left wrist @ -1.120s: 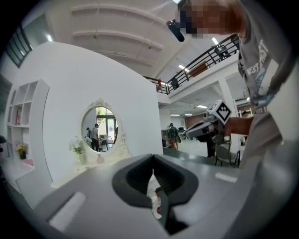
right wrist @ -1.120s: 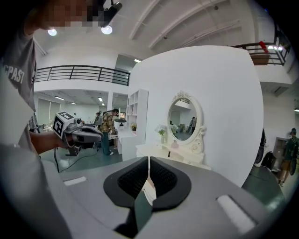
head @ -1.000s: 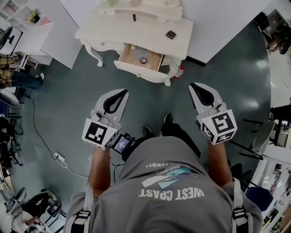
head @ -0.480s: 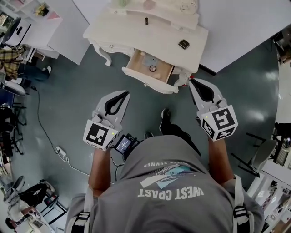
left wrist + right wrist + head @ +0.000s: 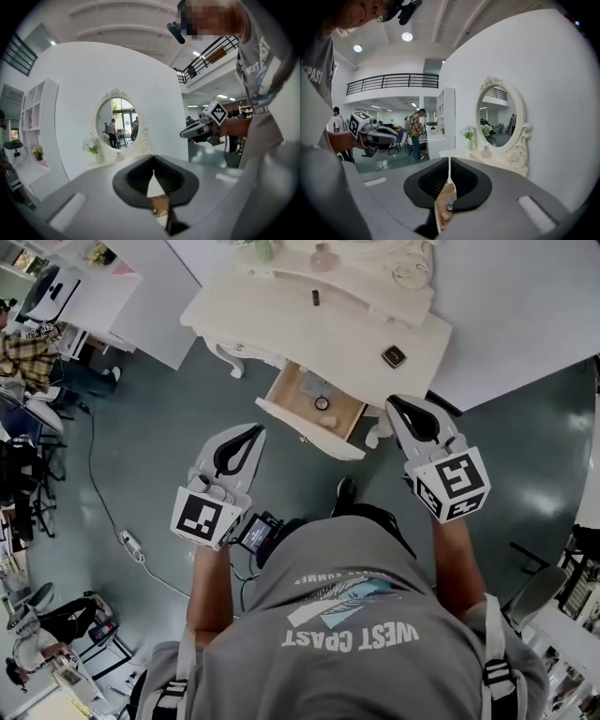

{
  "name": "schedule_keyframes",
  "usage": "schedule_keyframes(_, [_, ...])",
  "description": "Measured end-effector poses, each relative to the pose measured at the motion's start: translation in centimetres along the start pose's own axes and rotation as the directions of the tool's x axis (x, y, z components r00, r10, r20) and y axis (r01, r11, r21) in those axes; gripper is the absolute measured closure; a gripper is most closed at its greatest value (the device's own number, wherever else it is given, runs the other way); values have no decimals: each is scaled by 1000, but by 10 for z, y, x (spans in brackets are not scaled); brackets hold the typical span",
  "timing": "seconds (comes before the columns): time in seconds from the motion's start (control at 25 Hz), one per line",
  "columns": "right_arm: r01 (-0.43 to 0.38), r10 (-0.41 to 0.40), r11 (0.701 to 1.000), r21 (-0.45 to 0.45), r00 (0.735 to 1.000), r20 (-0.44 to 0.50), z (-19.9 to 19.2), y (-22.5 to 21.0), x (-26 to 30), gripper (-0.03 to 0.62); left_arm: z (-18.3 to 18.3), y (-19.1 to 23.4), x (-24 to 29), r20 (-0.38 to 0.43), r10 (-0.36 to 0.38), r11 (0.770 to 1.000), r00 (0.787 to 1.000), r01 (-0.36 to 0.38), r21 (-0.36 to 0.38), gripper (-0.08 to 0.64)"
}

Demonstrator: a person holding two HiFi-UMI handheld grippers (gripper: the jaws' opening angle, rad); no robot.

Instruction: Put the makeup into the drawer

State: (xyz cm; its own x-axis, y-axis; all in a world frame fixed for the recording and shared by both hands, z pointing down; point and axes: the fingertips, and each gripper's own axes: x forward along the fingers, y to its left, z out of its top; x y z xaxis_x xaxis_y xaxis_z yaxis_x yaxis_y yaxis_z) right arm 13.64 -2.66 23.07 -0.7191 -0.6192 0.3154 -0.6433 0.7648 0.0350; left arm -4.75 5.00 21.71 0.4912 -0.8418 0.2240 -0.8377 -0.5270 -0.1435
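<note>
Before the drawer (image 5: 306,428), left gripper (image 5: 253,429), right gripper (image 5: 396,402): jaws together, empty.

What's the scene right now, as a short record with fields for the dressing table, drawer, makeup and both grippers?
Dressing table: white, with an oval mirror
Drawer: pulled open; small ring-shaped item and pale item inside
Tabletop: dark square compact near right end; small dark tube farther back
Left gripper: jaws together, empty, over the floor
Right gripper: jaws together, empty, just right of the drawer in head view
Task state: compact and tube not yet in the drawer
</note>
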Motion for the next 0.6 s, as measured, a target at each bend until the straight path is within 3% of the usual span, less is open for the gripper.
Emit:
schedule_keyframes(0.24, [-35,35,999,-7,999,-11,-4,-31,41,575,-5,23,24,-23,45,999,999,-45,-2,558])
schedule_keyframes(0.6, [32,-31,999,13,997,-64,-7,-51,104,567,-29,93,55,-19,-2,1000,1000,2,-28,558])
